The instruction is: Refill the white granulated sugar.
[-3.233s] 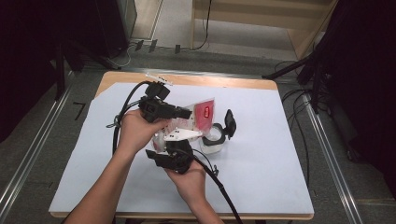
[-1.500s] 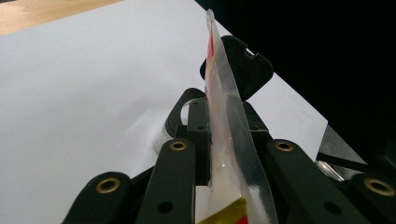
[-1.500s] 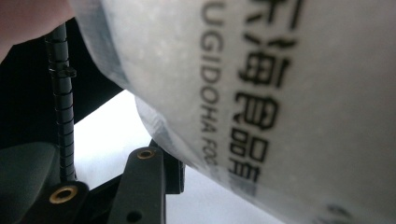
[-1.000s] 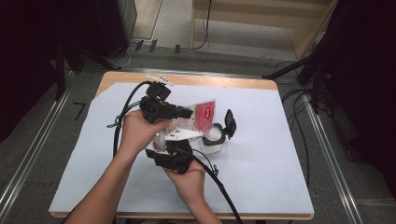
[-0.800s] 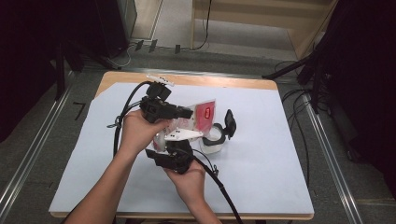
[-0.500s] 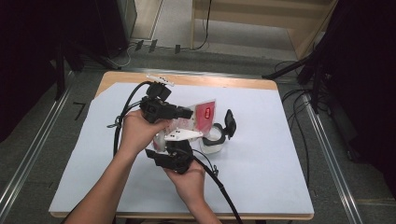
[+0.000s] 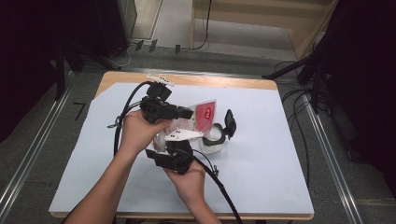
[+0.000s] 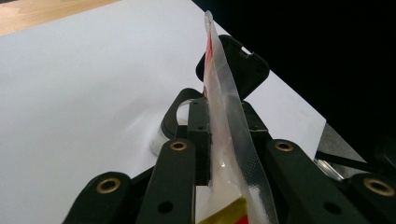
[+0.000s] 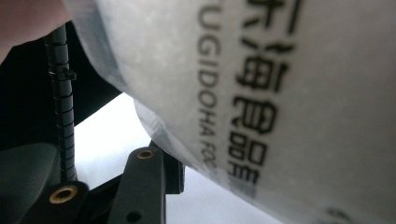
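A clear plastic pouch [image 7: 203,114] with a red label is held up over the middle of the table. My left gripper [image 7: 189,113] is shut on its upper part; in the left gripper view the pouch [image 8: 224,121] stands edge-on between the jaws. My right gripper [image 7: 172,142] comes from below and is shut on the pouch's white lower part [image 9: 289,93], where black print shows close up against one of its fingers [image 9: 144,184]. Just right of the pouch, a small clear jar [image 7: 212,142] stands on the table, its black lid [image 7: 229,123] flipped up.
A white sheet [image 7: 266,177] covers the wooden table [image 7: 224,80]. Black cables trail from both grippers toward the left and the front edge [image 7: 219,186]. A ribbed black cable [image 9: 63,116] hangs close by the right gripper. Dark stands and floor cables ring the table.
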A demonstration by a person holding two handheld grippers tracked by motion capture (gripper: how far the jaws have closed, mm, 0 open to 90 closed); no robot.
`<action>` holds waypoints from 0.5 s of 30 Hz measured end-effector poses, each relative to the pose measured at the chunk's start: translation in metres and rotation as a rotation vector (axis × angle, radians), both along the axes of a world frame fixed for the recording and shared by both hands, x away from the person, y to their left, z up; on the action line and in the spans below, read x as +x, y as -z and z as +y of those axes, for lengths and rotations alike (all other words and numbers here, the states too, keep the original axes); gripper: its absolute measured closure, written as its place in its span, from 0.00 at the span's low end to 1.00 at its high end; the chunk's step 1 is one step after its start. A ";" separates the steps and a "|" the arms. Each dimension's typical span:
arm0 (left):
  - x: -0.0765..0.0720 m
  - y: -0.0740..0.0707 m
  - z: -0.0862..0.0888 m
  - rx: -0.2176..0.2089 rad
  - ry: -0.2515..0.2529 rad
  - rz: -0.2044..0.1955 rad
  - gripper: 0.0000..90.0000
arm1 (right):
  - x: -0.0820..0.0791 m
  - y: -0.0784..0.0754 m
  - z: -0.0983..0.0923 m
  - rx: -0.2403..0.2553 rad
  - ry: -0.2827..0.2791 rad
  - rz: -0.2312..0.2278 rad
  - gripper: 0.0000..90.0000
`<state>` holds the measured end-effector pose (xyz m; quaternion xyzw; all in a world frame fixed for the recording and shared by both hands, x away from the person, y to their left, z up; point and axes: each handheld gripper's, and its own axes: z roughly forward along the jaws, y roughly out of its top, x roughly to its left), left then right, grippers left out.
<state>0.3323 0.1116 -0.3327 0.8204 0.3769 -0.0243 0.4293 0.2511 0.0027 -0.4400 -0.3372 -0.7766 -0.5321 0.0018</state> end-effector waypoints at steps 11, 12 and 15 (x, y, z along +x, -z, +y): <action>0.000 0.000 0.000 -0.003 0.000 0.002 0.89 | 0.000 0.000 0.000 0.000 0.000 0.003 0.70; 0.000 0.000 -0.001 -0.005 -0.002 0.003 0.89 | 0.000 0.000 0.000 0.000 0.000 0.003 0.70; 0.000 0.000 0.000 -0.008 0.002 0.005 0.89 | 0.000 0.000 0.000 0.000 -0.001 0.003 0.70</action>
